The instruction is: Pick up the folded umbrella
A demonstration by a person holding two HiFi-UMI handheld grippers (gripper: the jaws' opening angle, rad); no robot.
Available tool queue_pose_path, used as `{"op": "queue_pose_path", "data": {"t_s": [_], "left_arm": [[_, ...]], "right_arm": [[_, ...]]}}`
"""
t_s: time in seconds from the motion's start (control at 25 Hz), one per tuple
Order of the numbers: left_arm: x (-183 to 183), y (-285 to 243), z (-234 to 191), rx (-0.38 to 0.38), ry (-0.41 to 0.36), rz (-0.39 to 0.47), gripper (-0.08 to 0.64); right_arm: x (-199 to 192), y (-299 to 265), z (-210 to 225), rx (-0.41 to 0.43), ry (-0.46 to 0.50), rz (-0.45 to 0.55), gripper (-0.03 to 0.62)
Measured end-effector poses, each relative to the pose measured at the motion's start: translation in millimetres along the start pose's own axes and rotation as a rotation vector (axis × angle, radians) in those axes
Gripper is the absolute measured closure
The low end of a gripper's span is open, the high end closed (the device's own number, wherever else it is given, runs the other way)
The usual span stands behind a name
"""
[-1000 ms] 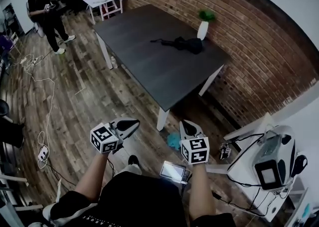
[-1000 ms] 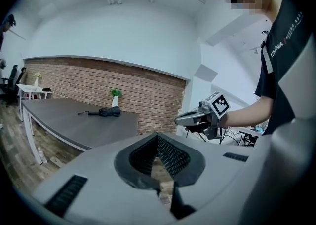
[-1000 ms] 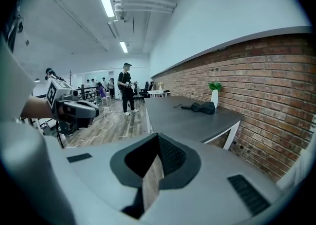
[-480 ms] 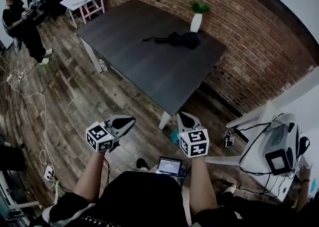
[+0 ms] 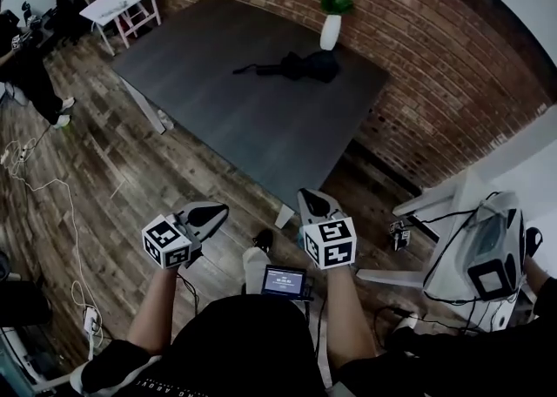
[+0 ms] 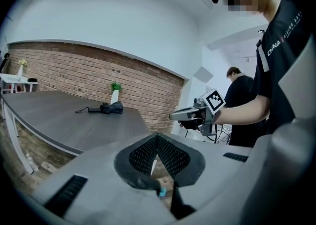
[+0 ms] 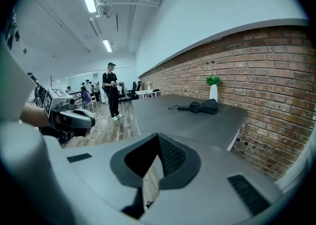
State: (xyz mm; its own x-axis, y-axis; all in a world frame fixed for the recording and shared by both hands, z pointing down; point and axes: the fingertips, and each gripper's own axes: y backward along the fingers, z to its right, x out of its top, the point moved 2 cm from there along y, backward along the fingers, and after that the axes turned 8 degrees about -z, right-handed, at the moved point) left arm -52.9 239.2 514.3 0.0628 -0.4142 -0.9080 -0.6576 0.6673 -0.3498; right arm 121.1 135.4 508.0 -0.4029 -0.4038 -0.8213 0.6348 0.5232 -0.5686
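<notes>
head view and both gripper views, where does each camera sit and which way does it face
Head view: on the person's head, steeply down at the table and folded umbrella; forearms, left gripper, right gripper show.
Left gripper view: on that gripper, along its shut jaws toward the table; right arm shows.
Right gripper view: likewise, toward table and brick wall; left gripper shows.
Shared: all see the umbrella.

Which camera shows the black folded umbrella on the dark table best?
The head view: it looks down on the black folded umbrella, showing its whole outline, handle to bundled fabric, beside the white vase. Both gripper views catch it only small, low and side-on, far across the dark grey table.
</notes>
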Motion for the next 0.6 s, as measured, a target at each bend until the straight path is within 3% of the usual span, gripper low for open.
{"op": "queue_pose_path", "data": {"t_s": [0.6], "left_arm": [[46.3,-58.2,-111.6,-0.038,0.003,-0.062,0.557]], "right_arm": [[57.3,-99.0,59.4,0.023,-0.081,-0.010,0.586]]}}
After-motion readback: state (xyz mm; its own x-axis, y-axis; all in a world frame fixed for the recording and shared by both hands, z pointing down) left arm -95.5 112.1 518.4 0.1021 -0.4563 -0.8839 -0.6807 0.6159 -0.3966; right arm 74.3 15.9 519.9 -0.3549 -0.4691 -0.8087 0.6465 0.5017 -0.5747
